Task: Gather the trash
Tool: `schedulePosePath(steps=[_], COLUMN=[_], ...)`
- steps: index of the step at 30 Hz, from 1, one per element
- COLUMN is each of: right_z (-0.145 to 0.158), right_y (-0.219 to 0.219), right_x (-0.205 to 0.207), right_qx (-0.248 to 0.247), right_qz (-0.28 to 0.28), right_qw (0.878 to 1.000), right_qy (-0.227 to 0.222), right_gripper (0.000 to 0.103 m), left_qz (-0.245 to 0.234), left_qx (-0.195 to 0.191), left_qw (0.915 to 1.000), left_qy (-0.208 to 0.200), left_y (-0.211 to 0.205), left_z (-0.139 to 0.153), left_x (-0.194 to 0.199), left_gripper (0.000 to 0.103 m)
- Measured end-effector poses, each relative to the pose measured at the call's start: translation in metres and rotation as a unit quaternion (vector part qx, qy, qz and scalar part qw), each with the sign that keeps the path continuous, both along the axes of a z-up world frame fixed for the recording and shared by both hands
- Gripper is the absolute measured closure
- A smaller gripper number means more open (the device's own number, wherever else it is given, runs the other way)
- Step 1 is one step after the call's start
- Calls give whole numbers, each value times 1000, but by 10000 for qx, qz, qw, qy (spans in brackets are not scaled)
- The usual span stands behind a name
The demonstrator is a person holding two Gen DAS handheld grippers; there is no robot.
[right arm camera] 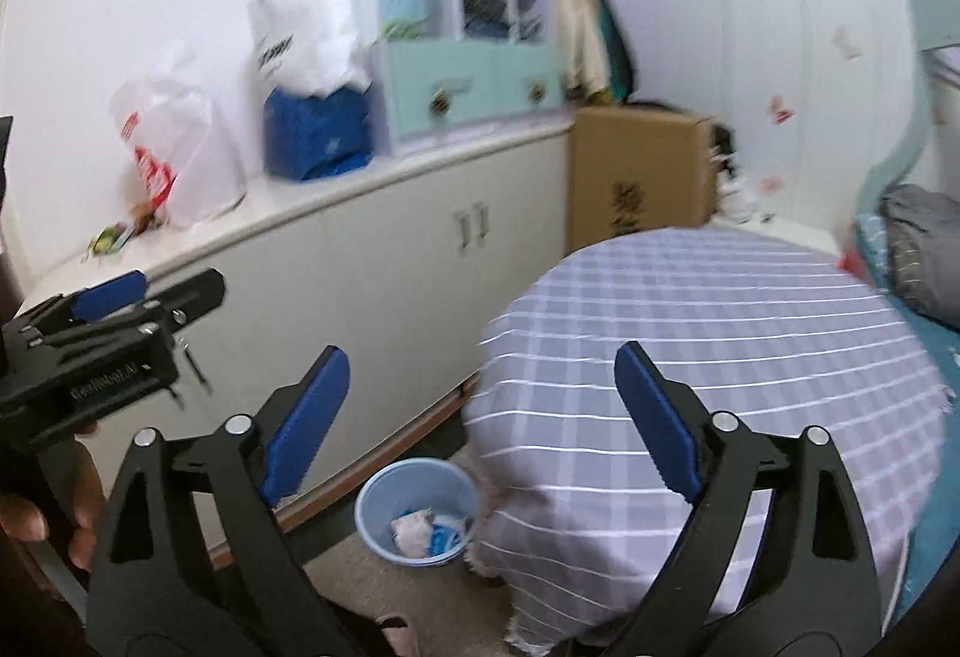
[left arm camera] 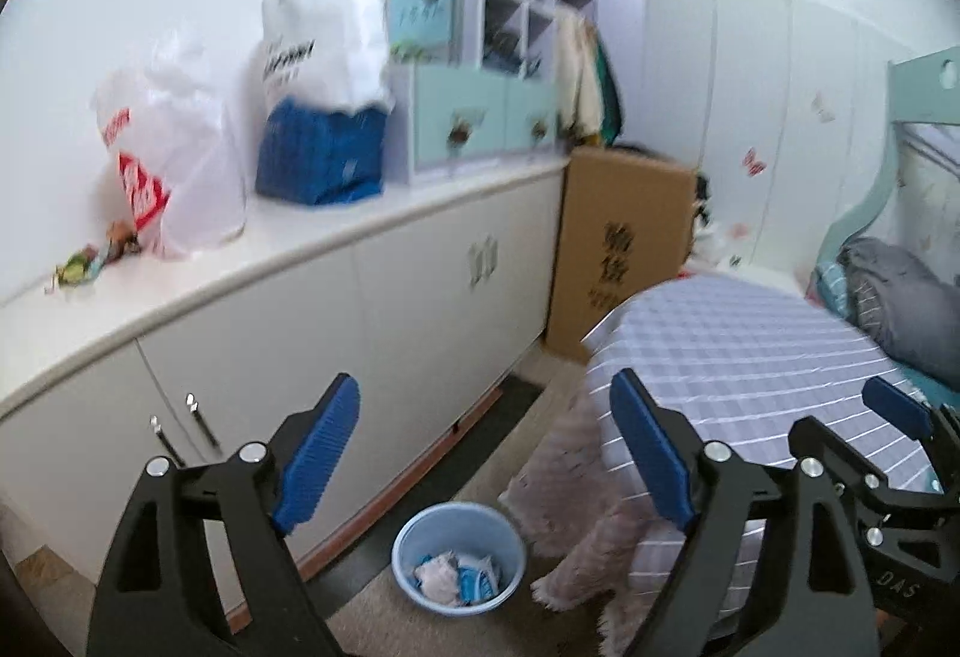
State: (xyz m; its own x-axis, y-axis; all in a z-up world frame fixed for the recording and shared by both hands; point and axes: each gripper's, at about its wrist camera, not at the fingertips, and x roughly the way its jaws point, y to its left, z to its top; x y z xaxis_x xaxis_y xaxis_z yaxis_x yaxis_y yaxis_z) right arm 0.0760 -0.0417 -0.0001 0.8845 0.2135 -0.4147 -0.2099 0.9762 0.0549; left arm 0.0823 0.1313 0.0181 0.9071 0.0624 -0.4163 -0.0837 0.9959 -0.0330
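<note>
My left gripper (left arm camera: 483, 453) hangs with its blue pads spread wide apart, nothing between them. My right gripper (right arm camera: 480, 420) is the same: fingers apart, empty. Both sit above the floor between the white cabinet (left arm camera: 336, 309) and the table with the checked cloth (right arm camera: 720, 333).

Trash left to collect, as I judge it: small wrappers (left arm camera: 90, 258) on the cabinet top near its left end, just beside the white-and-red plastic bag (left arm camera: 168, 159). How many wrappers I cannot tell, maybe two or three, blurred. The blue bin (left arm camera: 459, 555) stands on the floor by the cabinet's base, close to the fringed cloth edge; it already holds crumpled paper and a blue-white packet.

Risks:
- Wrappers are thin and flat on the top; the pads may slide over them or push them off the front edge.
- The plastic bag touches or nearly touches the wrappers; a wide-open reach could snag the bag and drag it.
- The bin is light and small; a drop from high up may miss or tip it.
- The two grippers are close together and could knock each other.

Counts: two grippers, one bin, two plastic bags, one blue pack (left arm camera: 321, 156), one cardboard box (left arm camera: 618, 243), one drawer unit (left arm camera: 480, 117).
</note>
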Motion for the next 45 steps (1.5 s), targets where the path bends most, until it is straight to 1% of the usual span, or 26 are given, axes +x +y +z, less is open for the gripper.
schedulePosePath(steps=[5, 8, 13, 18, 22, 26, 34, 45], right_z=[24, 32, 41, 45, 48, 48, 45, 44], right_y=[-41, -59, -79, -91, -94, -99, -107, -107], right_x=[-45, -67, -94, -115, -124, -129, -130, -129], right_qx=[83, 174, 148, 72, -26, 1, 41, 110], right_qz=[-413, -576, -857, -1080, -1205, -1245, -1264, -1240], right_qw=[9981, 9963, 9925, 9883, 9854, 9845, 9849, 9858], right_qy=[-449, -614, -859, -1074, -1203, -1238, -1181, -1128], right_gripper=[10, 8, 8, 8, 8, 8, 7, 7], left_qz=[-311, -460, -713, -836, -939, -1005, -1068, -1071], left_qx=[-20, 53, 174, 366, 383, 422, 436, 429], left_qw=[9989, 9974, 9946, 9917, 9902, 9892, 9887, 9892], left_qy=[-360, -543, -728, -911, -961, -983, -953, -908], left_y=[-33, -55, -85, -108, -118, -127, -128, -129], left_z=[26, 38, 47, 53, 55, 54, 51, 49], left_x=[-31, -49, -69, -84, -89, -93, -93, -92], left_gripper=[12, 11, 10, 10, 10, 10, 10, 10])
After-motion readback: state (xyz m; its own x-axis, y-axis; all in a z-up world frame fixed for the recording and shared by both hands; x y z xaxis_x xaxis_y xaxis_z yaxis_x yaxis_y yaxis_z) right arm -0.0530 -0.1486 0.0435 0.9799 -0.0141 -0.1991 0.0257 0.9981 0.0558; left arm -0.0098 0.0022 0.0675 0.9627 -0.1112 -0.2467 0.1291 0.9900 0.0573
